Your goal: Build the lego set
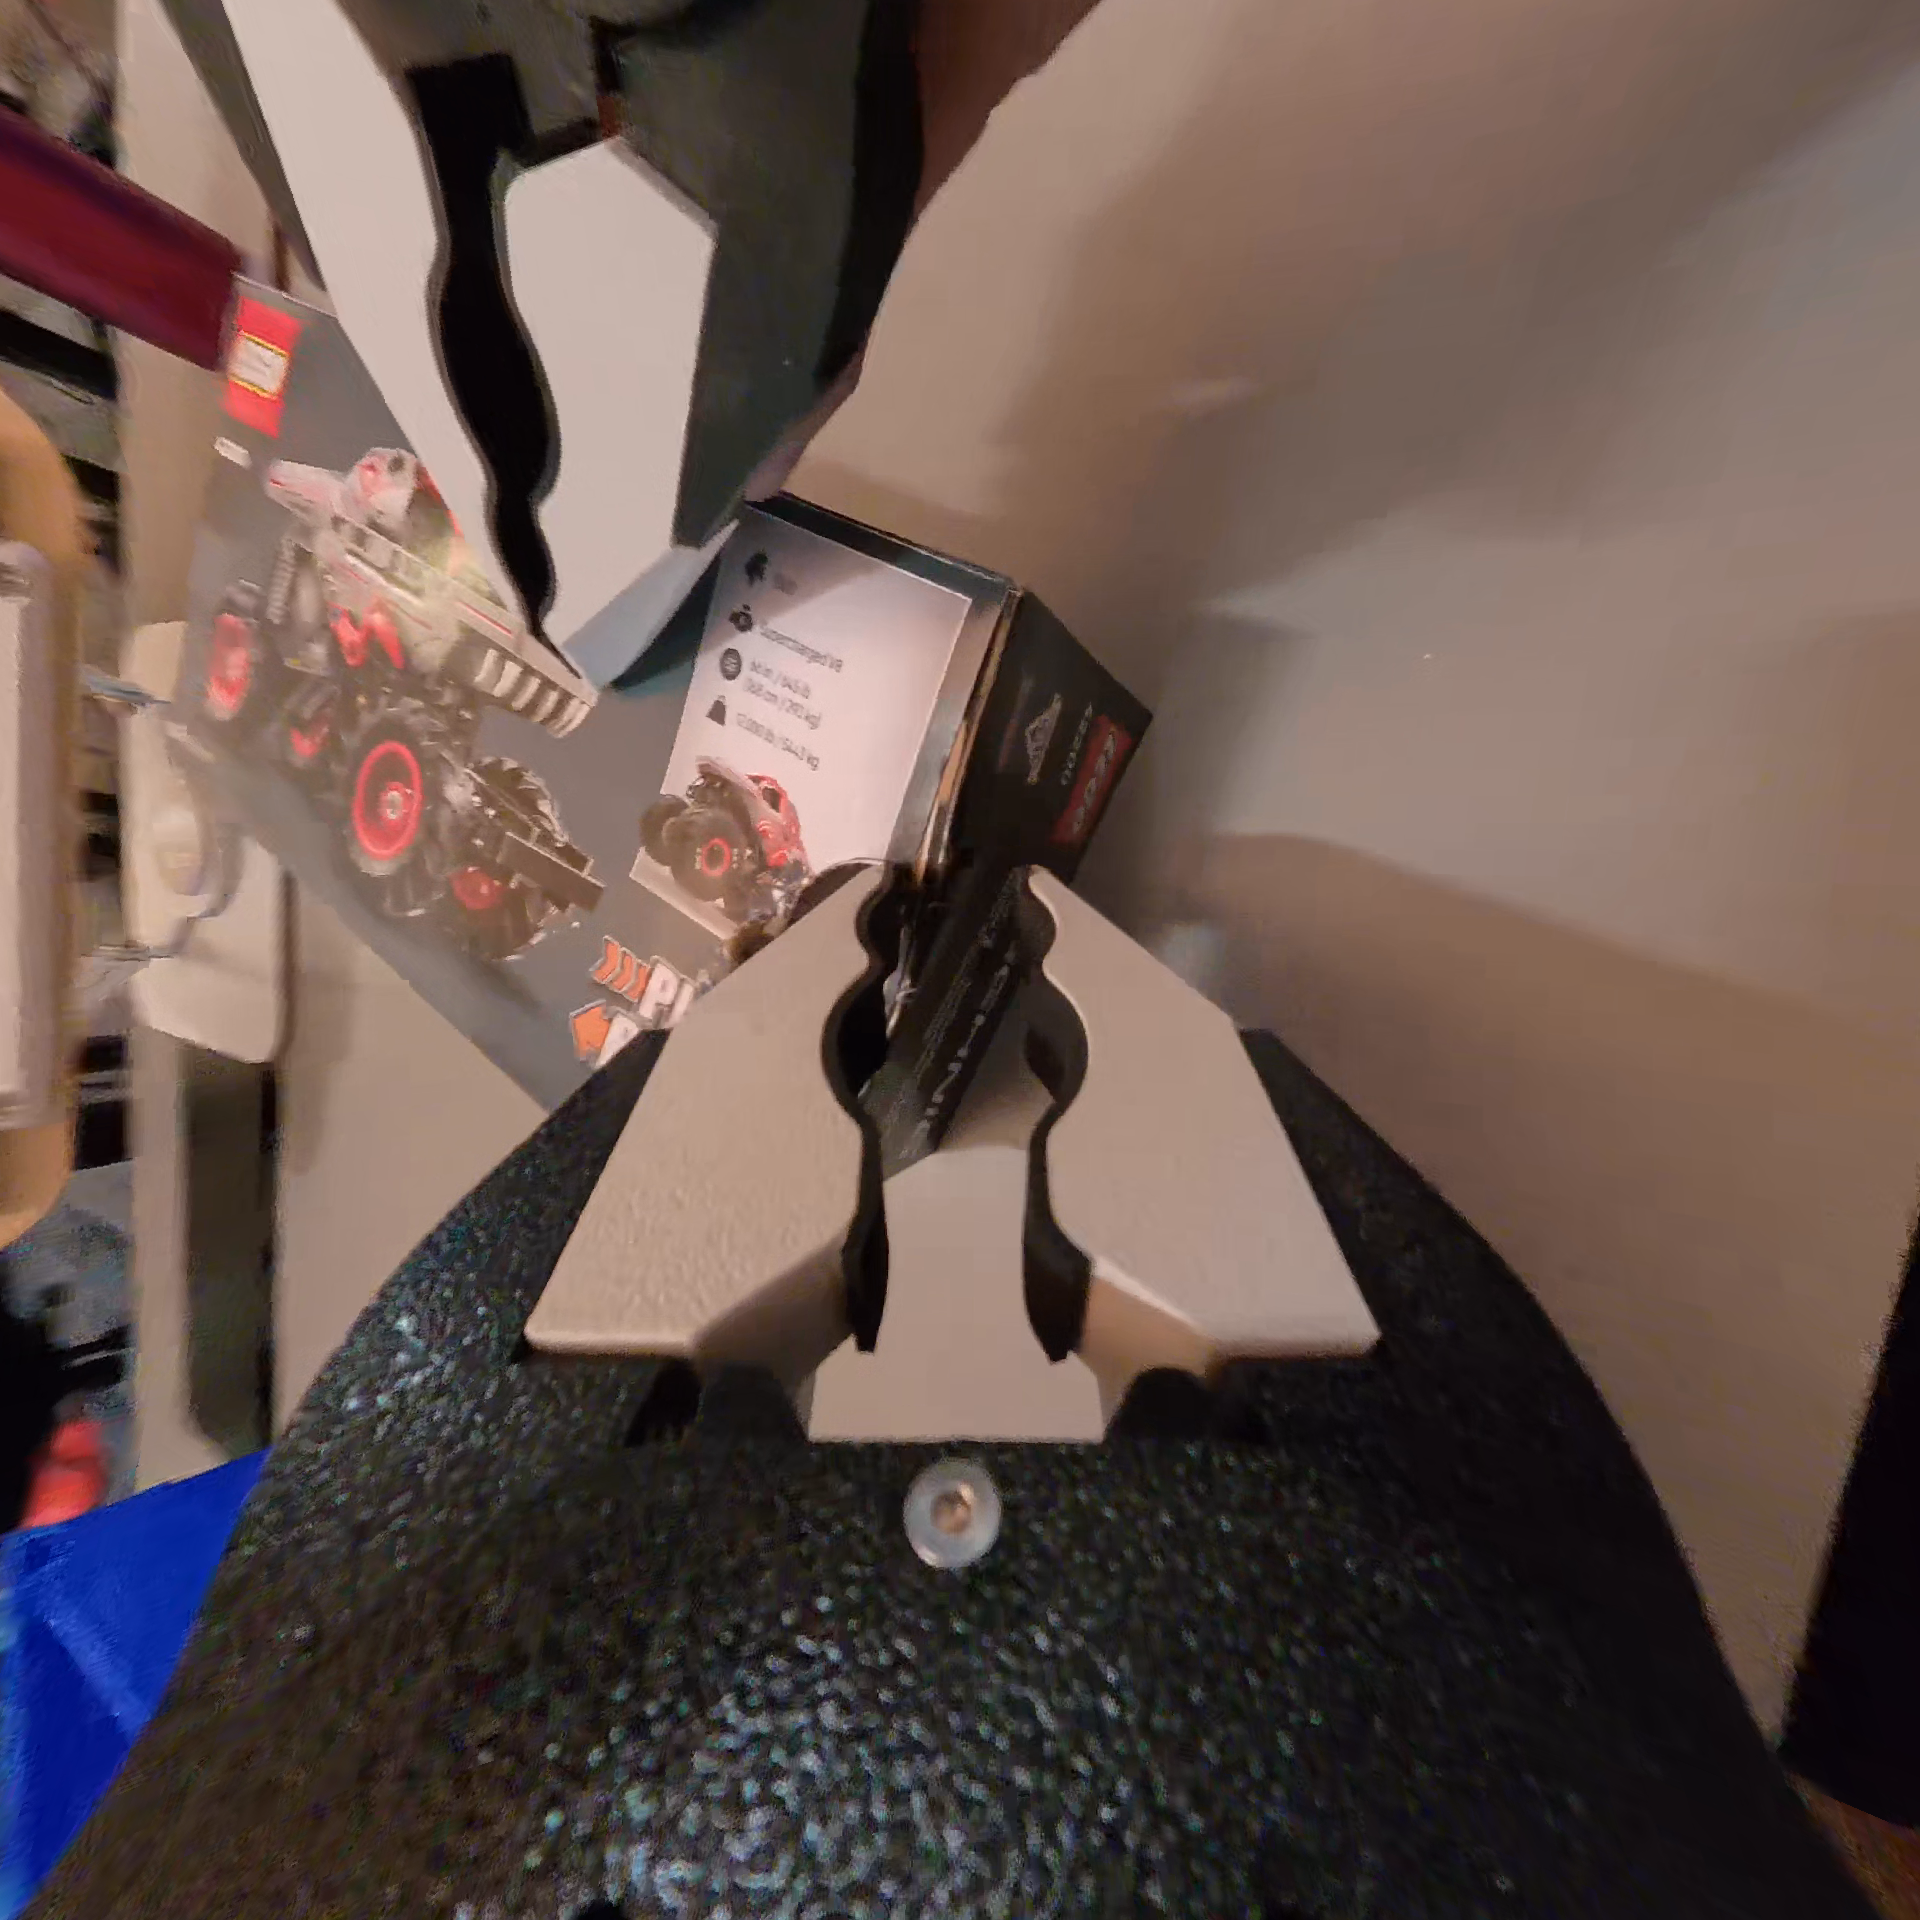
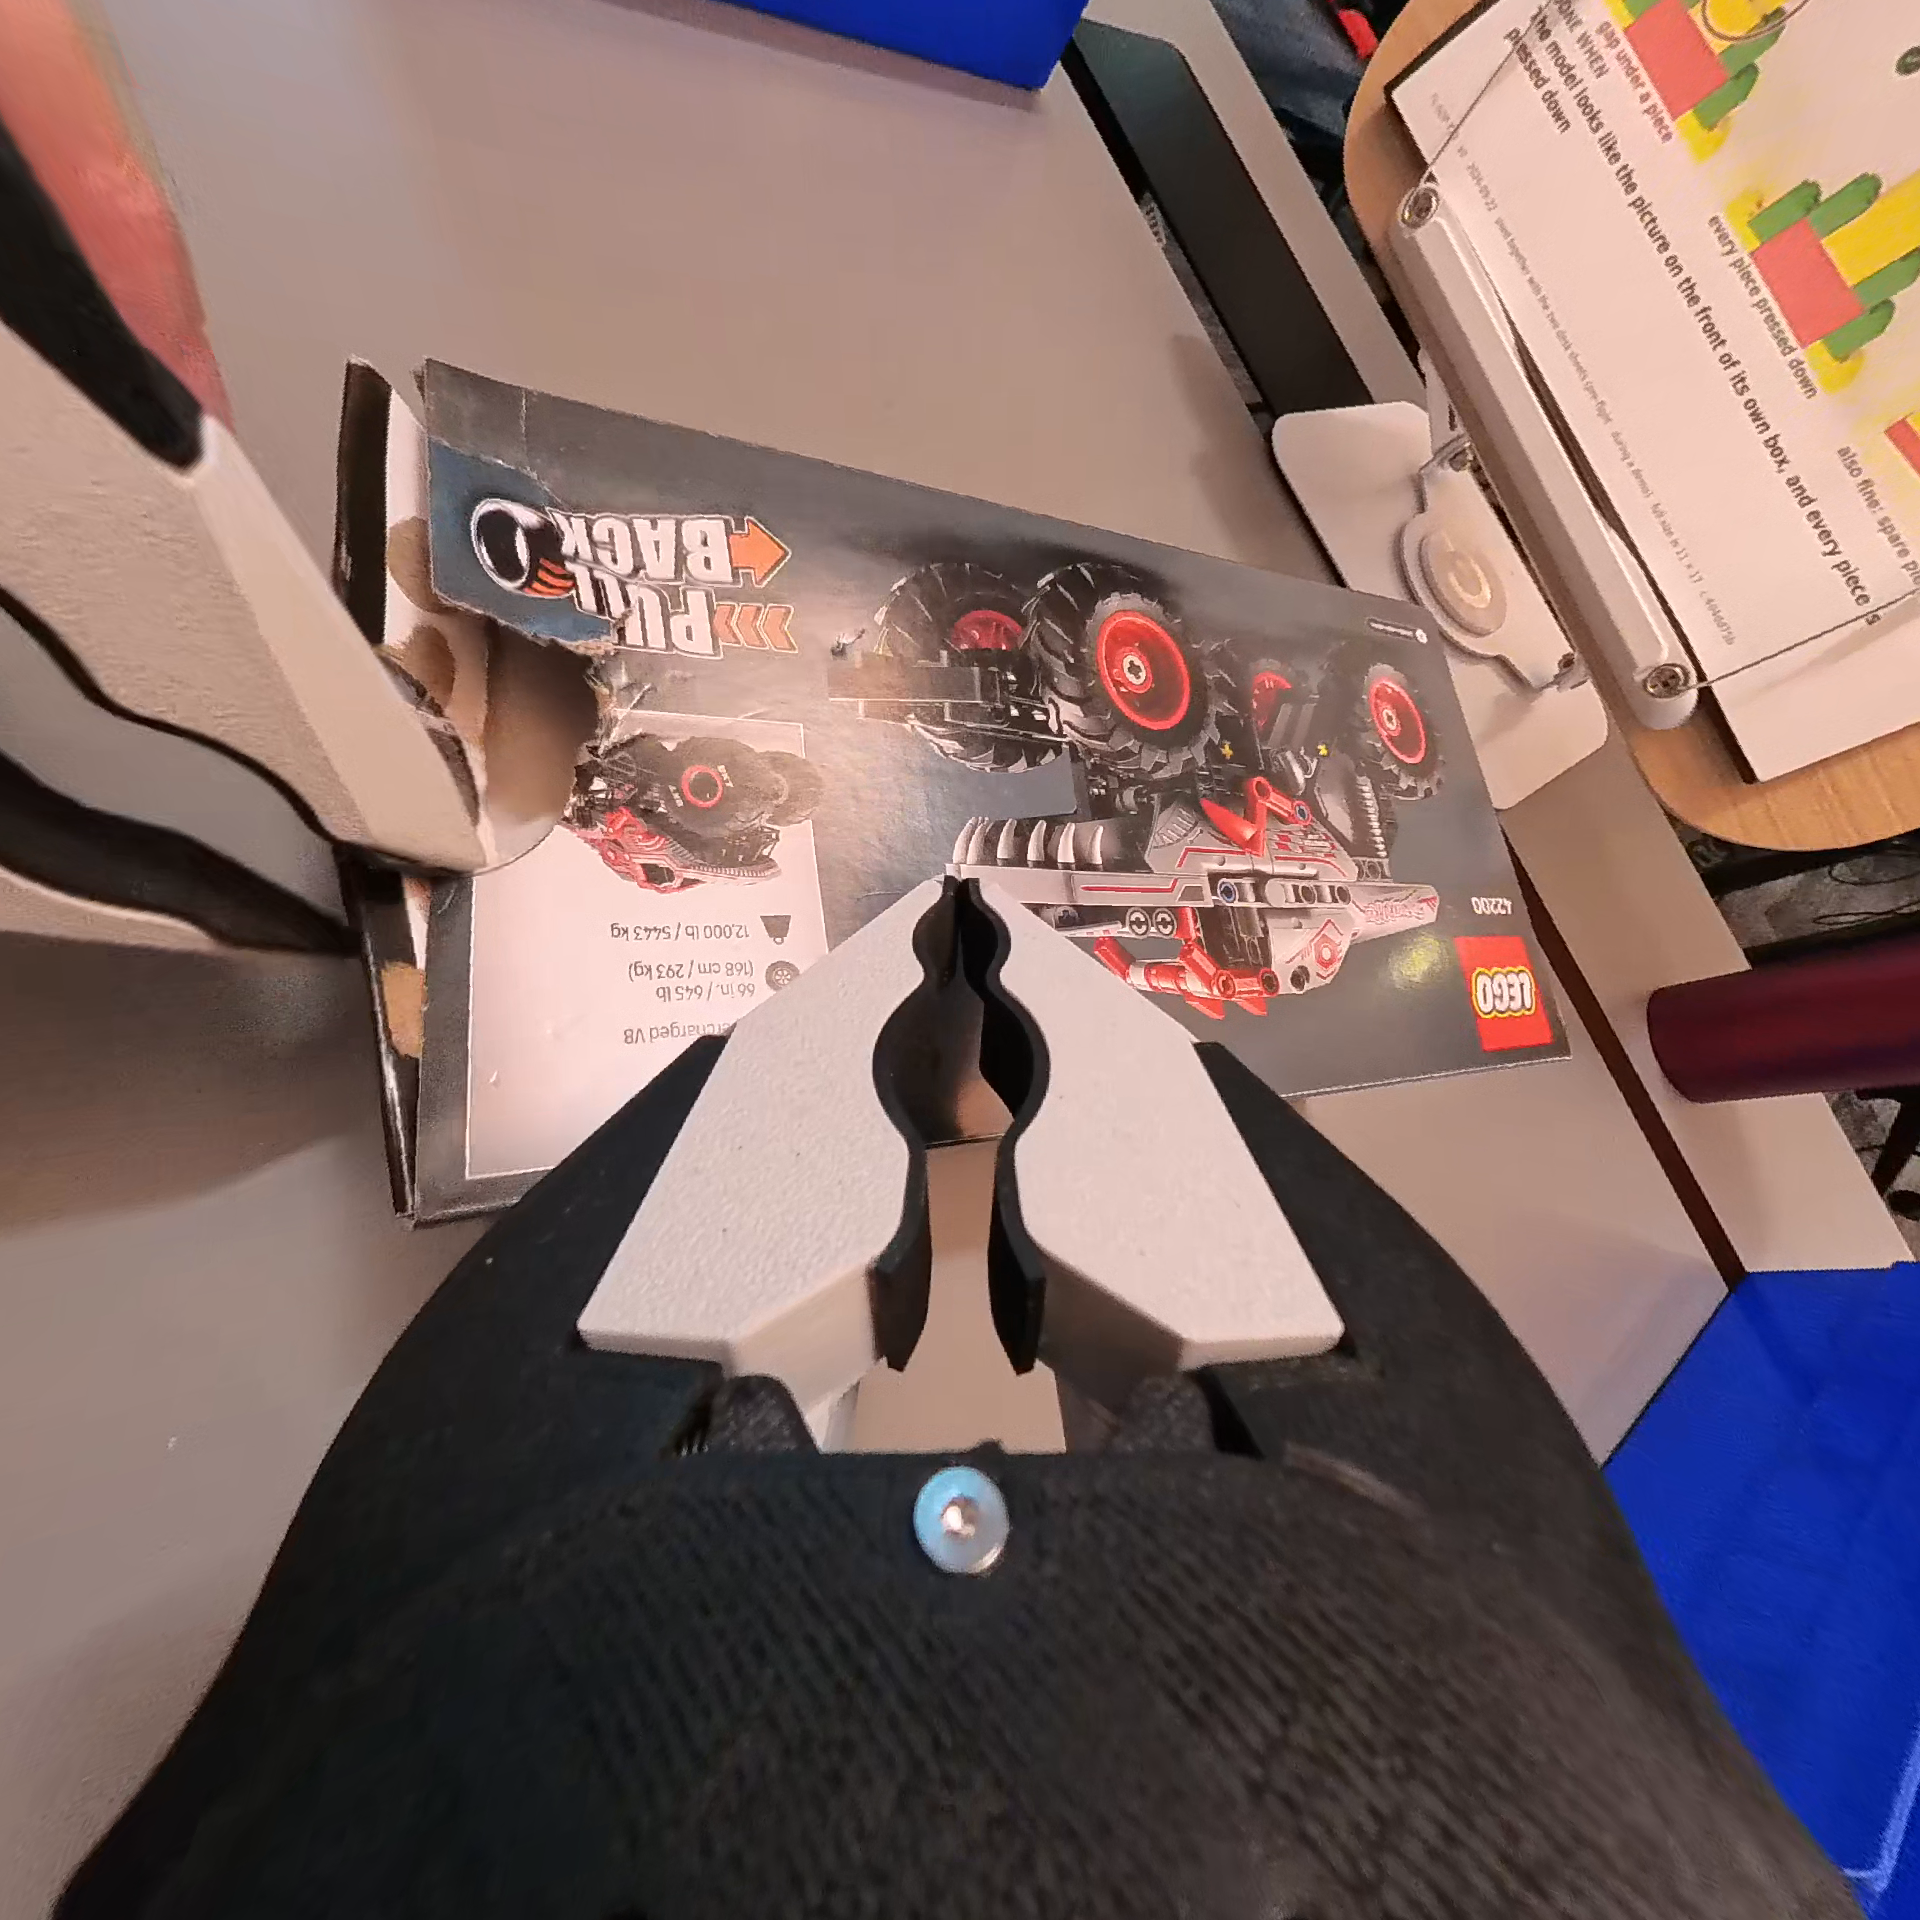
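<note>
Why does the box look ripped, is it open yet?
Partly open: the box has torn cardboard at one end, where the left gripper pinches its corner. Its inside is hidden.

The left tool [image 1: 951, 914] grips the near end of the lego box [image 1: 540, 748], its pale fingers [image 1: 727, 1122] closed against the dark end panel with the box corner wedged between them. The box lies on the grey counter [image 1: 1455, 520], its printed truck face turned up. Beyond the box's far edge, the right tool [image 1: 556, 623] points down at the box lid, fingertips together. Left of the box sits a blue bin [image 1: 94, 1621].
</note>
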The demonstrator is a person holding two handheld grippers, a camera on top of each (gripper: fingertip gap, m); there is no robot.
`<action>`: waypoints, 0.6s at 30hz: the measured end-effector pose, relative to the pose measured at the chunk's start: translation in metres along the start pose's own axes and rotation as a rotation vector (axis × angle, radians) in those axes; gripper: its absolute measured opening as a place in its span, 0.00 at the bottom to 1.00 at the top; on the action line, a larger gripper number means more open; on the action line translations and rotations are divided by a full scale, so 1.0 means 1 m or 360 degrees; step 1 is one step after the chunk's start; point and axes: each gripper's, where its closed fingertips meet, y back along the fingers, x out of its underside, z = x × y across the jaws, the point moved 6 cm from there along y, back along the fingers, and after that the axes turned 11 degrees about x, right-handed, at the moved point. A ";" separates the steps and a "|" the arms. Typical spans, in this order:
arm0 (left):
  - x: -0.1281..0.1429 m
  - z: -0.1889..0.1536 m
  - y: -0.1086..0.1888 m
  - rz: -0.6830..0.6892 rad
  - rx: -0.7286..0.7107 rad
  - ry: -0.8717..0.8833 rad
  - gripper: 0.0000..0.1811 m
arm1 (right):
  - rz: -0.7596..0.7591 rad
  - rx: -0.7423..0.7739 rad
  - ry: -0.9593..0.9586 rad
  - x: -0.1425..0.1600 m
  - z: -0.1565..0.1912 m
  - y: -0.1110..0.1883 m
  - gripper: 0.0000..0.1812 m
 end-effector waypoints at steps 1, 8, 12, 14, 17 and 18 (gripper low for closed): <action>0.000 0.000 0.001 0.0023 -0.0058 -0.0049 0.08 | -0.0002 -0.0003 -0.0004 0.000 0.000 0.000 0.00; 0.001 -0.004 0.001 -0.0025 -0.0159 -0.0048 0.05 | 0.0009 0.0045 0.0037 -0.001 0.001 0.000 0.00; 0.001 -0.005 0.000 0.0033 -0.0229 -0.0282 0.05 | 0.0022 0.0078 0.0071 -0.001 0.002 0.000 0.00; 0.000 -0.004 0.000 0.0058 -0.0205 -0.0360 0.05 | -0.0002 0.0041 0.0012 0.000 0.001 0.000 0.00; -0.001 0.000 0.001 0.0040 -0.0105 -0.0316 0.04 | 0.0012 0.0055 0.0069 -0.001 0.002 0.000 0.00; -0.001 0.001 0.002 0.0008 -0.0056 -0.0237 0.04 | 0.0022 0.0086 0.0115 -0.001 0.003 0.000 0.00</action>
